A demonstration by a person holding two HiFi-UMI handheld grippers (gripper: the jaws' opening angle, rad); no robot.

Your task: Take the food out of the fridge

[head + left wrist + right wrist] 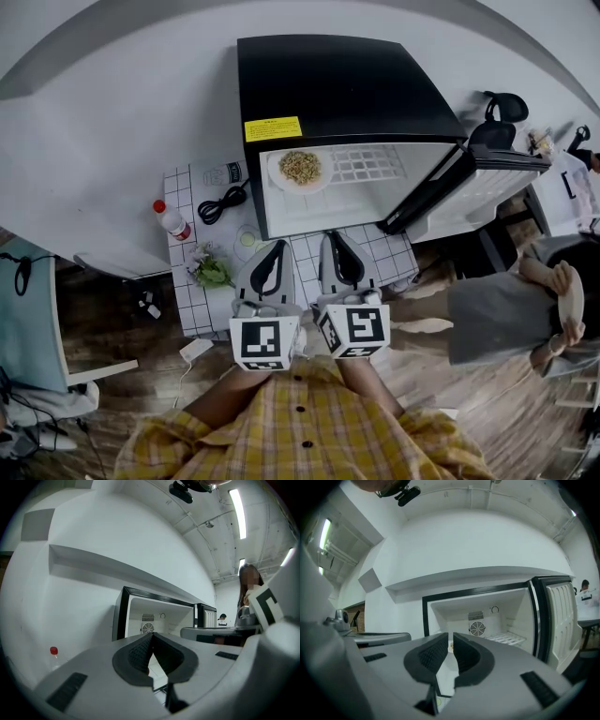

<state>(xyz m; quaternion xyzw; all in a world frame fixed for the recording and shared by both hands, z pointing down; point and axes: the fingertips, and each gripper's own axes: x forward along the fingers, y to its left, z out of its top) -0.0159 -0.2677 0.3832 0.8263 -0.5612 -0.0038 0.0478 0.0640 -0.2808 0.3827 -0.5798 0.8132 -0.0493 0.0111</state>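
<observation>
White plate of food (276, 178) lies flat in fridge (347, 89); left gripper (278, 245) clenched, right gripper (335, 237) barely parted.

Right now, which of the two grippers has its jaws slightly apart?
The right gripper: a thin slit shows between its jaw tips, with nothing held in it. The left gripper differs, since its jaws meet at the tips.

The right gripper (450, 635) is hiding most of the food plate (300, 169) in its view. The yellow label (273, 128) is proving illegible.
</observation>
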